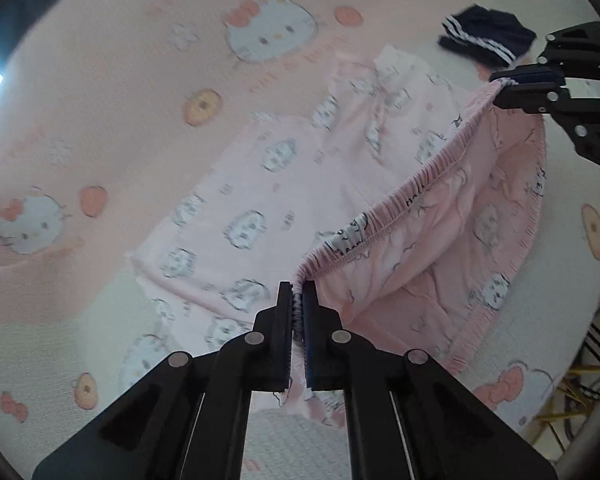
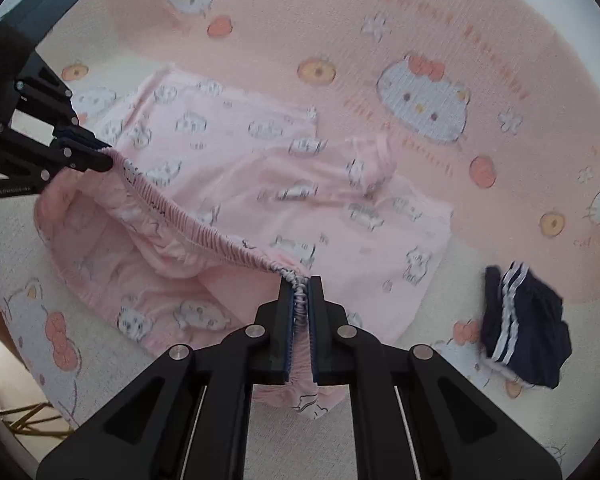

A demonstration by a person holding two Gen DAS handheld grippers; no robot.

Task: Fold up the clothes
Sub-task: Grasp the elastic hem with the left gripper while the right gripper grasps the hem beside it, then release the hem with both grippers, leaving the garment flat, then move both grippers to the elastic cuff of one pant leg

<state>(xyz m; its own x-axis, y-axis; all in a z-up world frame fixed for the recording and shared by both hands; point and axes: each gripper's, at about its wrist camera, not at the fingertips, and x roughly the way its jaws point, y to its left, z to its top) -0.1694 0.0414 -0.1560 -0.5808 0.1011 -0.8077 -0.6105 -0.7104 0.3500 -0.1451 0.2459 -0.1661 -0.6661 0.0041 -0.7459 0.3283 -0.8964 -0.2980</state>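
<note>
Pink shorts [image 1: 452, 236] [image 2: 148, 256] with a cat print hang by their elastic waistband [image 1: 416, 176] [image 2: 204, 232], stretched taut between the two grippers above a bed. My left gripper [image 1: 297, 286] [image 2: 106, 156] is shut on one end of the waistband. My right gripper [image 2: 301, 280] [image 1: 500, 88] is shut on the other end. Under the shorts a matching pink cat-print top [image 1: 260, 184] [image 2: 260, 152] lies spread flat on the bedspread.
The bedspread [image 1: 120, 80] [image 2: 480, 40] is pink and cream with large cat faces. A dark navy garment with white stripes [image 1: 486, 42] [image 2: 524, 324] lies crumpled beside the top. The bed's edge and a yellow rack [image 1: 580, 392] show low at one side.
</note>
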